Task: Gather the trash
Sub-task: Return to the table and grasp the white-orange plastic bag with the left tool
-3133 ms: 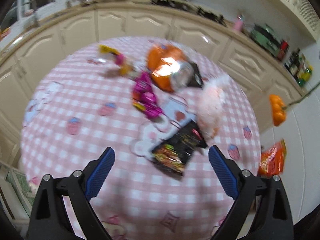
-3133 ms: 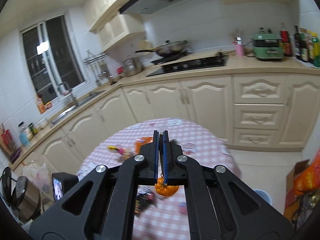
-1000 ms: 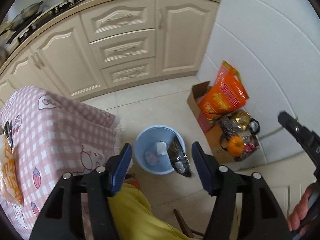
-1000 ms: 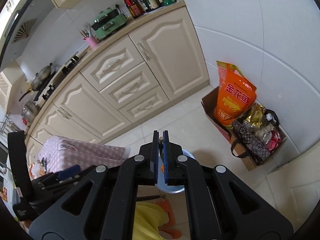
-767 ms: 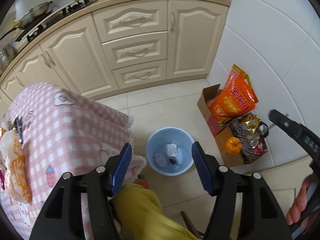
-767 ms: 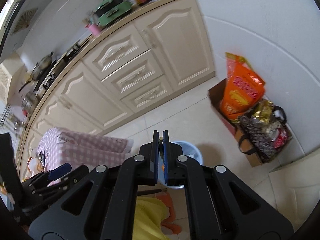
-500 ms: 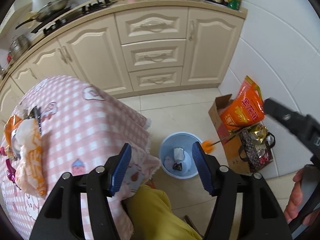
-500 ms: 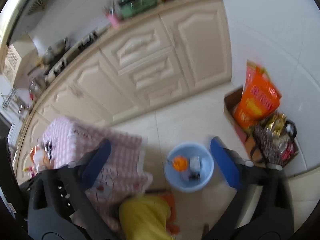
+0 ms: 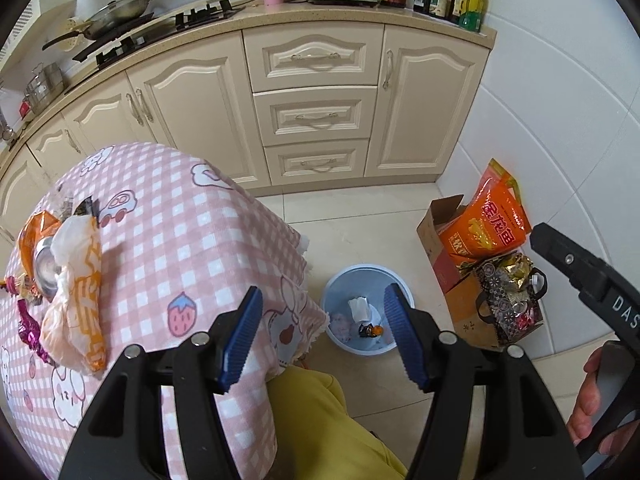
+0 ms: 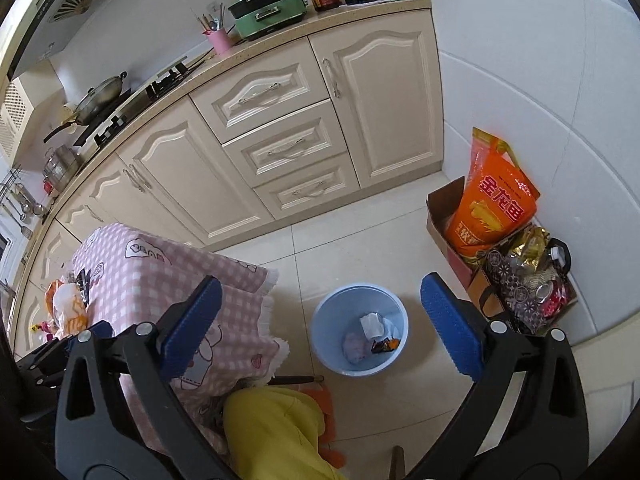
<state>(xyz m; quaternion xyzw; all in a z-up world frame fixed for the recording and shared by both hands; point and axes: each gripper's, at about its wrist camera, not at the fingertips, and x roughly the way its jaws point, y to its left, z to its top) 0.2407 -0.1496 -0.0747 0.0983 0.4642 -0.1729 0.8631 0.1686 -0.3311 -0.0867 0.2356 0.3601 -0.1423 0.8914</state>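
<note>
A light blue trash bin (image 9: 332, 280) stands on the tiled floor beside the table; it also shows in the right wrist view (image 10: 402, 320). Inside lie a white crumpled paper (image 10: 371, 324), a pinkish wad (image 10: 354, 347), a dark snack wrapper (image 10: 379, 345) and an orange piece (image 10: 394, 343). My left gripper (image 9: 322, 334) is open and empty above the bin. My right gripper (image 10: 318, 326) is open and empty, high over the bin. On the pink checked table (image 9: 168, 232) lie a white-orange plastic bag (image 9: 76, 292), an orange foil bag (image 9: 34, 236) and magenta wrappers (image 9: 28, 332).
Cream cabinets (image 9: 316, 116) run behind the bin. A cardboard box with an orange bag (image 9: 486, 224) and a patterned bag of cans (image 9: 508, 300) stand against the white tiled wall. The person's yellow-clad leg (image 10: 276, 432) is below.
My right gripper has opened and the orange piece it held has dropped into the bin. The dark wrapper from my left gripper lies in the bin too. Both views have pulled upward.
</note>
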